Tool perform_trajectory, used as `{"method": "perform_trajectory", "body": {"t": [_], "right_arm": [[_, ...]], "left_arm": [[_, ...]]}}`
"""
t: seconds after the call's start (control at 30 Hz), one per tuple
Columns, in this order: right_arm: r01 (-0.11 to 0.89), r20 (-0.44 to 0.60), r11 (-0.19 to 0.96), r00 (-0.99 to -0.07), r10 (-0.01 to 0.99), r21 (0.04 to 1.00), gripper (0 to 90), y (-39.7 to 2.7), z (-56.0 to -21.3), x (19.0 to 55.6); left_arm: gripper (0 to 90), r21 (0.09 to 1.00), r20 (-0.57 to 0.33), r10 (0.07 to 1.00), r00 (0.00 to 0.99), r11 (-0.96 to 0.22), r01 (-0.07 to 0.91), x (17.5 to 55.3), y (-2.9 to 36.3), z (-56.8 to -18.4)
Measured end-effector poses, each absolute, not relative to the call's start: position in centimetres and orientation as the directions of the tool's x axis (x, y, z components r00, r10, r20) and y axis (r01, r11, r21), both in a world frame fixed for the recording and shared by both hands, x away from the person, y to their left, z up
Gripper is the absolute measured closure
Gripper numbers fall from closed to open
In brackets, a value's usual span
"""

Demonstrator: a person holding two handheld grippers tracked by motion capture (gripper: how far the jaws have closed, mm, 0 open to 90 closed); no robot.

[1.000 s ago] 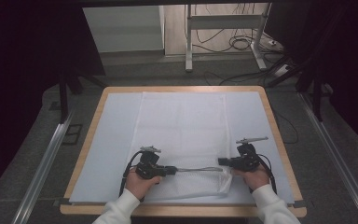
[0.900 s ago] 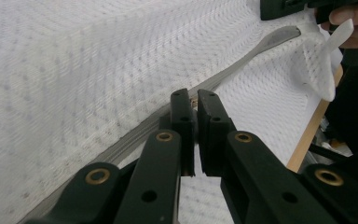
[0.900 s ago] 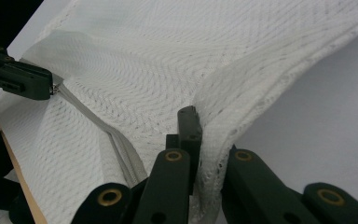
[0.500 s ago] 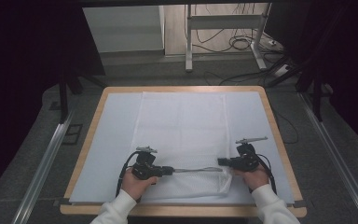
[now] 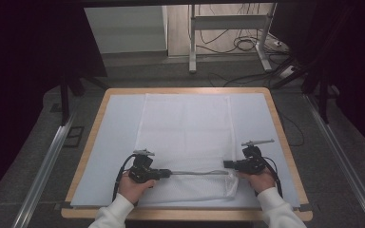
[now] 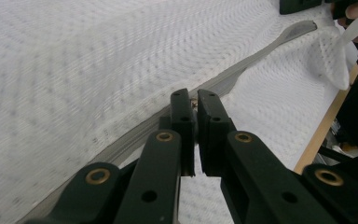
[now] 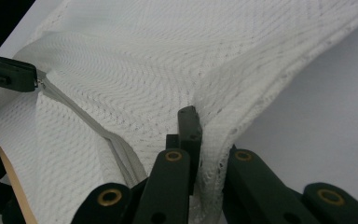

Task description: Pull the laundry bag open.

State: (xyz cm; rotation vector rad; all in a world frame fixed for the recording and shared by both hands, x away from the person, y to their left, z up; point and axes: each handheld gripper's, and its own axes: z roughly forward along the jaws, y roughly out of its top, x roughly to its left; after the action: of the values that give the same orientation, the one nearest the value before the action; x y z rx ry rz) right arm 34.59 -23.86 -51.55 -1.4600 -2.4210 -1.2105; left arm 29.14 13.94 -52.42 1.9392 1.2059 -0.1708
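Observation:
A white mesh bag (image 5: pixel 185 128) lies flat on the table, its grey zipper (image 5: pixel 197 173) running along the near edge. My left gripper (image 5: pixel 169 173) points right and is shut on the small zipper pull (image 6: pixel 194 101), with its jaws (image 6: pixel 196 100) pressed together at the zipper line (image 6: pixel 256 53). My right gripper (image 5: pixel 226 164) points left at the bag's near right corner. There it (image 7: pixel 209 130) is shut on a raised fold of mesh bag edge (image 7: pixel 214 154). In the right gripper view, the left gripper (image 7: pixel 9 74) shows at the far end of the zipper (image 7: pixel 84 119).
The bag rests on a pale blue mat (image 5: pixel 114 142) over a wood-rimmed table (image 5: pixel 180 214). Metal rails (image 5: pixel 47 166) run along the floor on both sides. A desk frame and loose cables (image 5: pixel 247 45) lie beyond the far edge.
My left gripper has slid a little to the left along the zipper, so a longer stretch of zipper lies between the grippers. The right gripper has stayed put.

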Motion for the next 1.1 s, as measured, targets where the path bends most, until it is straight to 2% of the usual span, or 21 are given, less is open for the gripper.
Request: {"method": "perform_trajectory", "body": {"t": [0.37,1.1], "right_arm": [[0.773,0.427,0.238,-0.547,0.720,0.588,88.7,-23.9,-51.5,34.6],[0.773,0.432,0.226,-0.542,0.721,0.593,88.7,-24.1,-51.5,34.6]], "left_arm": [[86.6,0.570,-0.495,0.692,0.527,-0.199,0.797,28.9,14.4,-52.4],[86.6,0.562,-0.503,0.716,0.484,-0.153,0.812,28.2,17.7,-52.7]]}}
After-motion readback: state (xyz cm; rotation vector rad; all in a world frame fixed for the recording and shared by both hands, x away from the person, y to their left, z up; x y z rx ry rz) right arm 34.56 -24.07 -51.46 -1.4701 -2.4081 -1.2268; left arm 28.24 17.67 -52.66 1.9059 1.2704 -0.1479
